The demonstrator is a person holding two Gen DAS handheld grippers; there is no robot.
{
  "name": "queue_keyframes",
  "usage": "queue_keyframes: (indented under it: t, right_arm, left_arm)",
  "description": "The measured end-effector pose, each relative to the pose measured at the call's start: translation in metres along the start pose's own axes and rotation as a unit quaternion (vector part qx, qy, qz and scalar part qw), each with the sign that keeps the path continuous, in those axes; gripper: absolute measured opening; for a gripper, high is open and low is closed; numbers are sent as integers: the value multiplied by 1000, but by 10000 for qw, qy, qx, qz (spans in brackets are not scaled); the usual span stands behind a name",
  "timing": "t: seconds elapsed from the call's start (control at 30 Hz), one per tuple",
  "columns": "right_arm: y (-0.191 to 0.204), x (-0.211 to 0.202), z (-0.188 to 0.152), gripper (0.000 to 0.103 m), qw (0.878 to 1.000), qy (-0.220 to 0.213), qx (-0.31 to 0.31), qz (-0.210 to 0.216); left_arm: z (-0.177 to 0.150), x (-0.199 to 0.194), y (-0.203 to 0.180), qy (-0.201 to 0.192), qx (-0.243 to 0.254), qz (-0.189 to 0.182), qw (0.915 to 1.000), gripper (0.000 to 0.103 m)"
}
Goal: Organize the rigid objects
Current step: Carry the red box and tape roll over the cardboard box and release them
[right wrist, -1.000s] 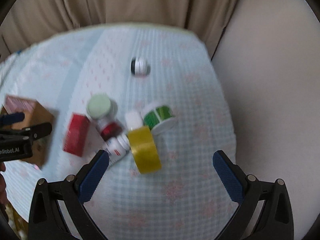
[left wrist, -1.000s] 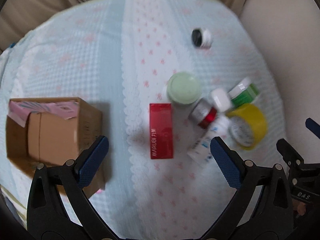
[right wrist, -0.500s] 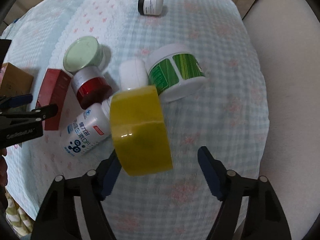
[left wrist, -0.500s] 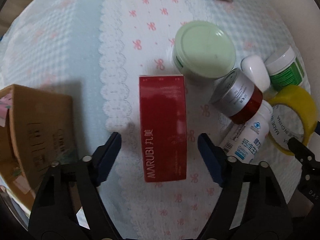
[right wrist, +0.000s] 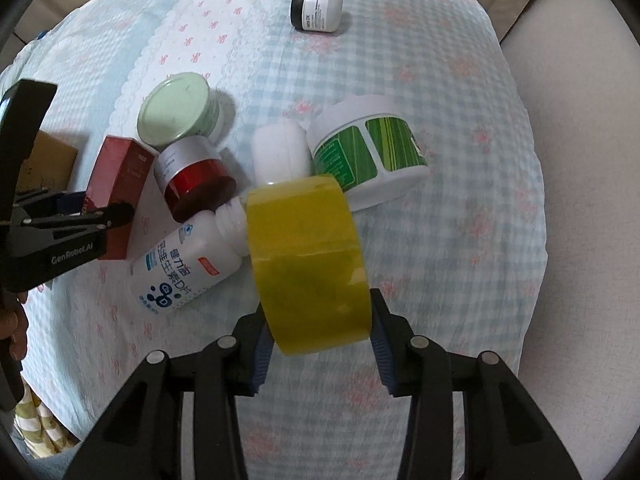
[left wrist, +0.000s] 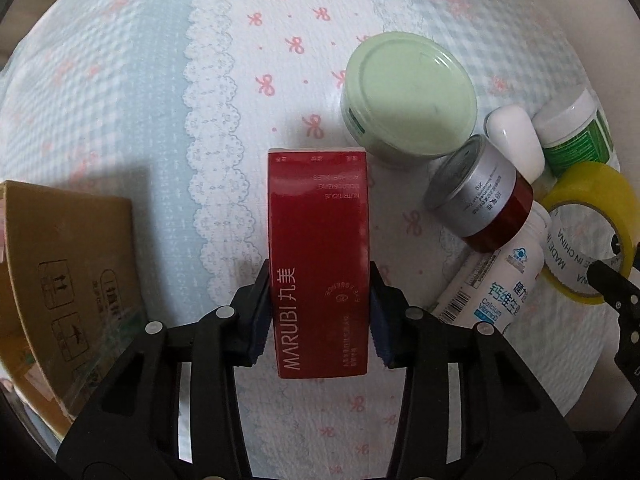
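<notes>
The red carton (left wrist: 319,264) lay flat on the blue-checked cloth (left wrist: 120,92), lengthwise toward the camera, and the left gripper (left wrist: 319,316) had its 2 blue pads pressed against the carton's long sides near the end with the white lettering. Just to its right stood the pale-green-lidded jar (left wrist: 410,96), with the silver-and-red jar (left wrist: 480,196) tipped beside it and the white supplement bottle (left wrist: 492,280) lying below that. To the carton's left sat the brown cardboard box (left wrist: 68,280), apart from it. The yellow tape roll (right wrist: 308,256) stood on edge on the cloth, pinched across its width by the right gripper (right wrist: 318,340), touching the white bottle's neck. Behind the roll lay a small white case (right wrist: 280,152) and the green-labelled tub (right wrist: 372,152) on its side. The small black-and-white jar (right wrist: 318,10) lay well apart, near the far edge. Part of a hand (right wrist: 12,320) showed at the left edge of the right wrist view.
</notes>
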State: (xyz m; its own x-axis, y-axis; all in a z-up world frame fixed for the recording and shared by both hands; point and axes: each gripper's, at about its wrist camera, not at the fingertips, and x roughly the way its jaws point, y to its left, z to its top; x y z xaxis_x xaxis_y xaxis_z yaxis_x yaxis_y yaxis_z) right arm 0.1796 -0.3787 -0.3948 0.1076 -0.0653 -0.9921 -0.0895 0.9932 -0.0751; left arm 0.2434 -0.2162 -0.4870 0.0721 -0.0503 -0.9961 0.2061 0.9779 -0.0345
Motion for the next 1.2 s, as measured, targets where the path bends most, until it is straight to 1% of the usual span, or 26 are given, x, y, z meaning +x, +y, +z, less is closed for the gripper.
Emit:
queue_keyframes:
  t: [0.23, 0.33, 0.47, 0.6, 0.7, 0.77, 0.87, 0.97, 1.1, 1.2]
  right_arm:
    - [-12, -6, 10, 39, 9994, -32, 340, 15]
    - [-11, -15, 5, 39, 9985, -93, 537, 30]
    - [-14, -32, 0, 39, 9971, -246, 722, 46]
    - [-2, -63, -10, 39, 9962, -431, 760, 8]
    - [5, -90, -15, 39, 9958, -602, 691, -29]
    - [9, -110, -16, 39, 9956, -712, 616, -44]
    - [23, -145, -15, 39, 9946, -904, 509, -45]
    - [40, -182, -12, 39, 9930, -1118, 384, 62]
    - [75, -222, -3, 39, 9893, -1437, 193, 168]
    - [106, -242, 5, 39, 9874, -1568, 100, 207]
  left_arm:
    - [-7, -13, 10, -134, -75, -133, 9998, 38]
    - [-11, -26, 11, -278, -67, -169, 9994, 37]
    - [-13, -55, 14, -582, -53, -263, 9979, 37]
    - [-13, -84, 17, -848, -107, -342, 9958, 37]
    - [-25, -115, 25, -1091, -145, -372, 9932, 37]
    - [-34, -145, 32, -1258, -228, -400, 9910, 37]
    - [-45, -183, 50, -1459, -358, -433, 9877, 37]
    - [-57, -223, 72, -1665, -401, -355, 9846, 37]
    - [-71, -271, 115, -1950, -441, -279, 9794, 37]
    - [-77, -293, 149, -2064, -487, -254, 9769, 37]
